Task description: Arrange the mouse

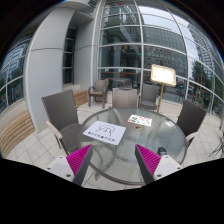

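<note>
My gripper (115, 162) is open and empty, with its magenta pads (80, 160) wide apart just above the near edge of a round glass table (125, 145). A white sheet with dark marks (105, 132) lies on the table ahead of the left finger. A smaller printed sheet (140, 120) lies farther back, towards the right. I cannot make out a mouse on the table from here.
Grey chairs ring the table: one at the left (62, 110), one at the far side (122, 98), one at the right (190, 118). More chairs (98, 90) and a pale sign on a post (163, 74) stand behind. A wooden bench (15, 125) runs along the left. Glass walls enclose the terrace.
</note>
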A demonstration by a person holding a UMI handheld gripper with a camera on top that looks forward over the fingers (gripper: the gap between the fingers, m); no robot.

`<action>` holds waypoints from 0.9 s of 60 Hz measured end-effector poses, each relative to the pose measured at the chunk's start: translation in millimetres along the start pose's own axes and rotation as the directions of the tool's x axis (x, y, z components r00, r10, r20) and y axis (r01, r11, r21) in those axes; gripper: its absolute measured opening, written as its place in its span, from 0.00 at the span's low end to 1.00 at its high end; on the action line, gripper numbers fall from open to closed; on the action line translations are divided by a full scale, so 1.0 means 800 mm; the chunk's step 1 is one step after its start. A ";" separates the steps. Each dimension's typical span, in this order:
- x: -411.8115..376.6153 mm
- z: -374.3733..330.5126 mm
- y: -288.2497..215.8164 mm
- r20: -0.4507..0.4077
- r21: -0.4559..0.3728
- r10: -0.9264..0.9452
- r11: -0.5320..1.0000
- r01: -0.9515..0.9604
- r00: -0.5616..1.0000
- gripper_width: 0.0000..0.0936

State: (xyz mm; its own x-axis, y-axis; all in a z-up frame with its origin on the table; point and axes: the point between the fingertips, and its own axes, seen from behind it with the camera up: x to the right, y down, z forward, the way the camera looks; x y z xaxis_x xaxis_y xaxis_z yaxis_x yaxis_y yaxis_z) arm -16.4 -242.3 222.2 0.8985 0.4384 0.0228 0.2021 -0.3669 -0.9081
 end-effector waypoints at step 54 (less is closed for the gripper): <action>0.355 0.218 0.203 -0.341 -0.283 0.158 0.923 -0.262 0.927 0.89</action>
State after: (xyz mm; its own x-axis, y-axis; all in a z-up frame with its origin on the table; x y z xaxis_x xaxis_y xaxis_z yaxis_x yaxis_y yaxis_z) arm 203.7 -34.8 8.1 0.9975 0.0681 0.0200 0.0614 -0.6857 -0.7253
